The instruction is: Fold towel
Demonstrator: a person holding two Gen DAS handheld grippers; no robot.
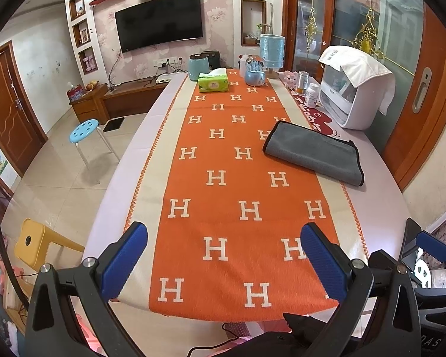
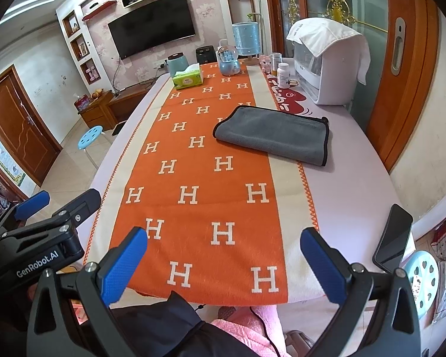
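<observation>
Folded grey plush towel with black edging (image 1: 313,152) lying flat on the right part of the long table (image 2: 351,184), half on the orange runner with white H letters (image 1: 232,184). Behind it a white plastic cabinet draped with white cloth (image 2: 324,68), bottles, a green tissue box (image 1: 213,81). Dark phone (image 2: 394,238) leaning at the near right edge, partly cut off. Left gripper (image 1: 224,263) and right gripper (image 2: 224,263) both spread wide, blue ribbed pads (image 2: 125,267) holding nothing, near the table's front edge, well apart from the towel.

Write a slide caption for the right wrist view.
Open right tongs hover at the table's near end; folded grey towel lies ahead on the orange runner.
</observation>
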